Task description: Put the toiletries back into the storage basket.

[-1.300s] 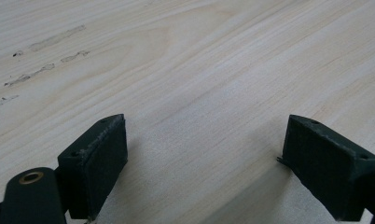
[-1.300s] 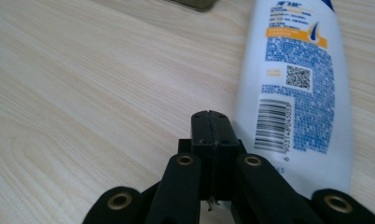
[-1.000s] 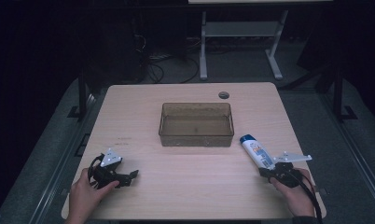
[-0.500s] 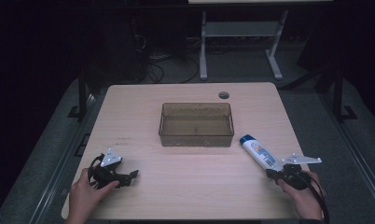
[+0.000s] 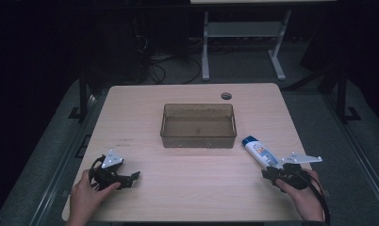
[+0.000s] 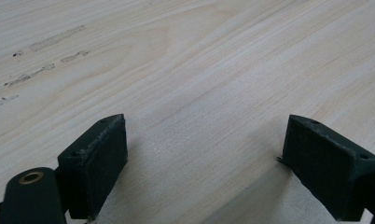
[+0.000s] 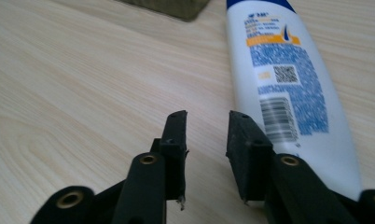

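At lower left of the high view, the left gripper rests on the table near its front-left corner, jaws spread wide with only bare wood between them. Open tabletop stretches from it across the lower middle. At centre sits a brown tray, well clear of every edge. At lower right a white bottle lies flat, just right of the tray's near corner, with its blue cap toward the tray. The right gripper sits at the bottle's near end, jaws slightly parted, gripping nothing, the bottle beside its right jaw, close to the table's right edge.
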`<state>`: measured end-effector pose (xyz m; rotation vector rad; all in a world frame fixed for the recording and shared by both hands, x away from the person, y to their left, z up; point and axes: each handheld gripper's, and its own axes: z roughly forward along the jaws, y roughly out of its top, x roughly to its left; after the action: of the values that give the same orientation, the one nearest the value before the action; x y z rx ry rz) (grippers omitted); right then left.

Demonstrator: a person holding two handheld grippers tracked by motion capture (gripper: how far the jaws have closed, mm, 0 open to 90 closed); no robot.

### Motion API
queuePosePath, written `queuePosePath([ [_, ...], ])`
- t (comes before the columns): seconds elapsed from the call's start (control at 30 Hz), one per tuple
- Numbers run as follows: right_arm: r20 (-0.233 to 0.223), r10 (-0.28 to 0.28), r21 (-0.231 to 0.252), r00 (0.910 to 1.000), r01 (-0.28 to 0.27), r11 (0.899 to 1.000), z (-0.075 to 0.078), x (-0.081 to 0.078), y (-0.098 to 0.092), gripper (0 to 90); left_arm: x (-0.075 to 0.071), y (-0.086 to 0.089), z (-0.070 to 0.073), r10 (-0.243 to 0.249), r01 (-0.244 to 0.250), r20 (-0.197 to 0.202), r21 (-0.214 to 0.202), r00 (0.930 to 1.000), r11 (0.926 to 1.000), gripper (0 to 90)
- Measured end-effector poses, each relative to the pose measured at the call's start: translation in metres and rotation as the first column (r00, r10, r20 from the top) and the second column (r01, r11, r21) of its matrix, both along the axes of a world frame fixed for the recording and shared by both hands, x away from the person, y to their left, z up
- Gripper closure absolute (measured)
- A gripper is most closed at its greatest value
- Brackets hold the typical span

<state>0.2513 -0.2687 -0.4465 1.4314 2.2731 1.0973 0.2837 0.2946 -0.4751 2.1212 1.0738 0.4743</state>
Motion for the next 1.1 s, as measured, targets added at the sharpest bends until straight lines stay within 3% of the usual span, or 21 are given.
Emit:
queuePosePath([
  [0.5,0.029,0.021,-0.020,0.9993,-0.021,1.000,0.010,0.026,0.011,43.2,0.000,0.000,0.000,-0.002,0.002,-0.001,0.003,1.0000,1.0000,12.8],
  [0.73,0.052,0.013,-0.025,0.9986,-0.012,1.000,0.013,0.035,0.012,37.7,0.000,0.000,0.000,-0.001,0.001,-0.001,0.001,1.0000,1.0000,12.8],
  [1.1,0.045,0.001,-0.047,0.9990,0.002,0.999,0.016,0.055,0.009,34.2,0.000,0.000,0.000,-0.001,0.001,-0.001,0.001,1.0000,1.0000,12.8],
])
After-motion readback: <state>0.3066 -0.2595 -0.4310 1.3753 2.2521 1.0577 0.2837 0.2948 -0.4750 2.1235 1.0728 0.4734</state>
